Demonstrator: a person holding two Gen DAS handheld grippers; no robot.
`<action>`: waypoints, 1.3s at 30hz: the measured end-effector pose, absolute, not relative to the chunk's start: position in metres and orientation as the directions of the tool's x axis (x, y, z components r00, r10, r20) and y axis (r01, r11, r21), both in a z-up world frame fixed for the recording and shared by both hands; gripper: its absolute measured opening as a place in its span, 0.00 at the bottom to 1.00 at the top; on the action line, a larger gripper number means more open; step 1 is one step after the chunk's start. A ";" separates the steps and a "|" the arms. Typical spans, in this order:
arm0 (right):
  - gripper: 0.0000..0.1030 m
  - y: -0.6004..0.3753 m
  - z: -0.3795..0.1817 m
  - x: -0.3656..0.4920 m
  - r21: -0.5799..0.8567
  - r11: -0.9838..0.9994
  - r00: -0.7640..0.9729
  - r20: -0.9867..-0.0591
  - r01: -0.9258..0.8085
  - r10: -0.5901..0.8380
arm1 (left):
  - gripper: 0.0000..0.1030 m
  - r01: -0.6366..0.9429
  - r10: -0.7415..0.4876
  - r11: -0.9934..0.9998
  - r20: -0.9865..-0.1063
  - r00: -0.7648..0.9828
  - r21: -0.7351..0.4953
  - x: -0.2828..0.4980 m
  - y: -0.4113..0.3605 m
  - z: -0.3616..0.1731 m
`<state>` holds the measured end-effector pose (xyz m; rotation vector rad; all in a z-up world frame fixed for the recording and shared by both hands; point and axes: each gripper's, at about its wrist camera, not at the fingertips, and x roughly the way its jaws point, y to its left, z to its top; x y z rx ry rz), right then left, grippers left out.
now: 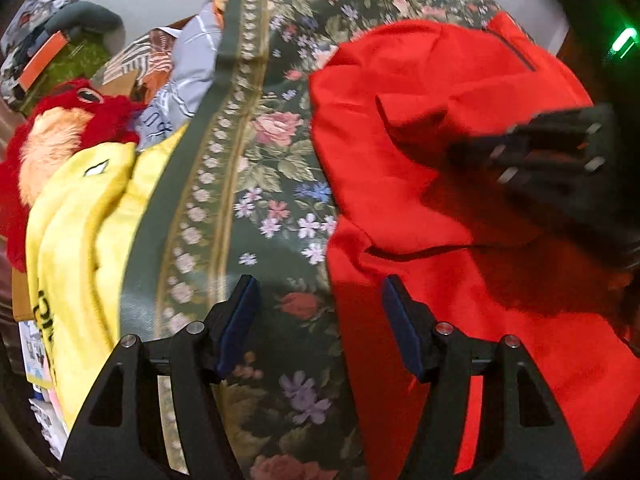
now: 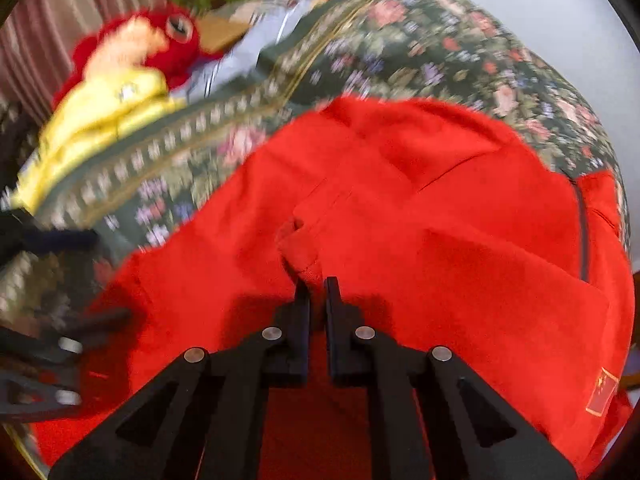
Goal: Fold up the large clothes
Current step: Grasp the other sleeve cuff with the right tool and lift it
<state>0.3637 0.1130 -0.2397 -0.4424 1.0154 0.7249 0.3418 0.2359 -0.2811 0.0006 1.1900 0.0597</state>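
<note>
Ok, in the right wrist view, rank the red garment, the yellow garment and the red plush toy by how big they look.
Largest to smallest:
1. red garment, nearest the camera
2. yellow garment
3. red plush toy, close to the yellow one, so unsure.

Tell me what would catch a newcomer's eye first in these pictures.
The bright red garment dominates, spread rumpled over the floral tablecloth. The right gripper is shut on a bunched fold of it, while the left gripper hangs open over its edge. Beyond lie a yellow garment and a red plush toy.
</note>
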 end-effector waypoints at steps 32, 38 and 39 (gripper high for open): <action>0.06 -0.198 -0.163 0.374 0.202 0.930 0.546 -0.763 -0.307 0.346 | 0.76 -0.379 0.292 0.913 -0.888 0.355 0.149 0.354 0.252 -0.278; 0.07 -0.219 -0.195 0.371 0.269 0.925 0.464 -0.805 -0.269 0.369 | 0.76 -0.389 0.300 0.907 -0.896 0.328 0.161 0.352 0.248 -0.278; 0.08 -0.222 -0.200 0.371 0.269 0.927 0.457 -0.812 -0.262 0.364 | 0.76 -0.383 0.304 0.908 -0.897 0.321 0.170 0.351 0.246 -0.277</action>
